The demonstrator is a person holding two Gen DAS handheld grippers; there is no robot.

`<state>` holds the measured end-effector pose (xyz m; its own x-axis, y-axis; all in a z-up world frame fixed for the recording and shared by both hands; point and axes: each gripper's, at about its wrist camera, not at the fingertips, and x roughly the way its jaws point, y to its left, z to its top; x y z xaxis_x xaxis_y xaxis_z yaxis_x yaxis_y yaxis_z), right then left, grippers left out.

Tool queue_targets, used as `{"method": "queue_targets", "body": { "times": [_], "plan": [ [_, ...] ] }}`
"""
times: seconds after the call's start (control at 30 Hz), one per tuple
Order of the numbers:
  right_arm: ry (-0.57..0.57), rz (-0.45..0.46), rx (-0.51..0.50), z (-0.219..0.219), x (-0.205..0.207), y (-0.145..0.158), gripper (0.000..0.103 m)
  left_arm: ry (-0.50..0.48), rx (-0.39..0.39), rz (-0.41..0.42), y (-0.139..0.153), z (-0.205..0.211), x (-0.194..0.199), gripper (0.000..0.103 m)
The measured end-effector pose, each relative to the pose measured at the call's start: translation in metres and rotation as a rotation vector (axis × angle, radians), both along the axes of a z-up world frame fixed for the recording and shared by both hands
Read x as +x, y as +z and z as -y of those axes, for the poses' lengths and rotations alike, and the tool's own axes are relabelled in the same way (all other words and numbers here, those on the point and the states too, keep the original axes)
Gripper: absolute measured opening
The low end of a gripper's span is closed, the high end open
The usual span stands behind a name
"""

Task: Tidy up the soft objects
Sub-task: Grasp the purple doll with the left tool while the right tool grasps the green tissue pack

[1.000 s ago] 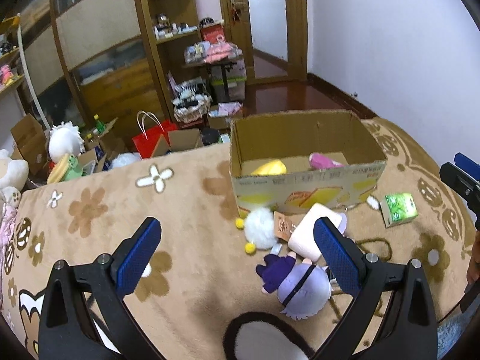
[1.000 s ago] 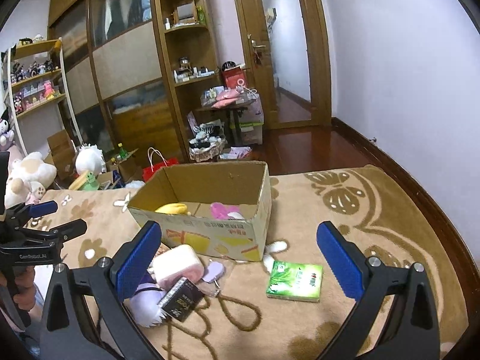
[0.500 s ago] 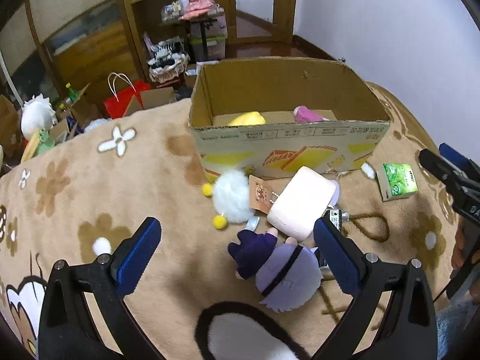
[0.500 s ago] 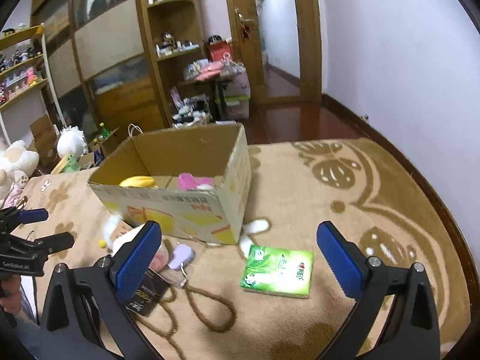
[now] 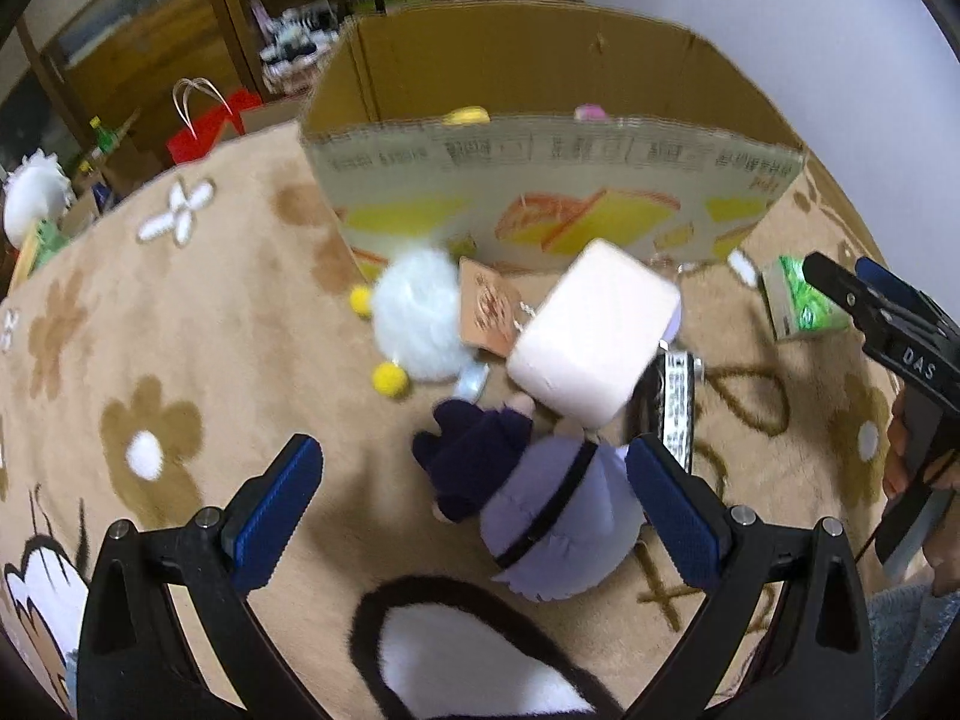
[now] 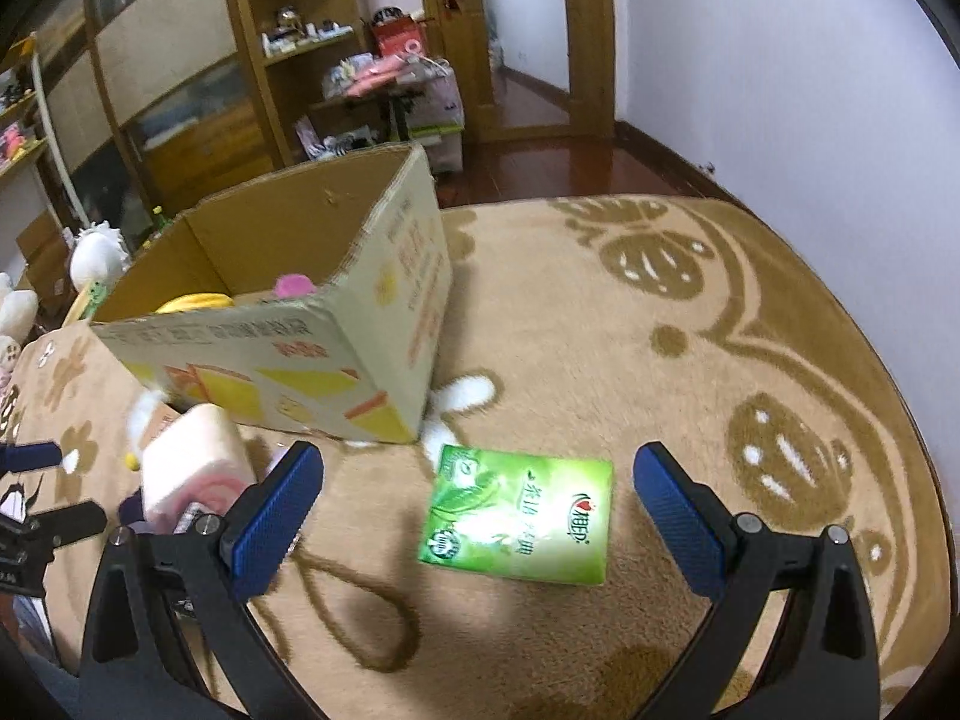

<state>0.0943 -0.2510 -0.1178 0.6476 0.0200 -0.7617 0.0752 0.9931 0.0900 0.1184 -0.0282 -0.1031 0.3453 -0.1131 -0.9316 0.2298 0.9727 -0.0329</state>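
Box (image 5: 552, 180) front wall hides most of its contents from me; only tips of a yellow toy (image 5: 465, 115) and a pink toy (image 5: 591, 113) show. Purple-haired doll (image 5: 540, 504) face is hidden. Black-and-white plush (image 5: 468, 660) cut off at bottom edge. Shelf items (image 6: 312, 36) are too blurred to identify.

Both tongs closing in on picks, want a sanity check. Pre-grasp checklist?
1. Left tongs open: ok.
2. Doll between left fingers: ok, though near the right finger.
3. Pink block clear of the doll: not ok, it touches the doll's head.
4. Right tongs open: ok.
5. Green pack between right fingers, flat on the rug: ok.
6. Box open on top, space inside: ok.
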Motion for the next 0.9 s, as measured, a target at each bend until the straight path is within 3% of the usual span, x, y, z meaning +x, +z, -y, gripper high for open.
{"method": "queue_targets", "body": {
  "times": [0.23, 0.9],
  "plan": [
    [-0.034, -0.051, 0.012, 0.008, 0.007, -0.016, 0.103, -0.009, 0.024, -0.091, -0.026, 0.007, 0.005, 0.101],
    [-0.066, -0.129, 0.018, 0.012, 0.018, -0.047, 0.103, 0.026, -0.069, -0.223, -0.070, 0.005, 0.024, 0.102]
  ]
}}
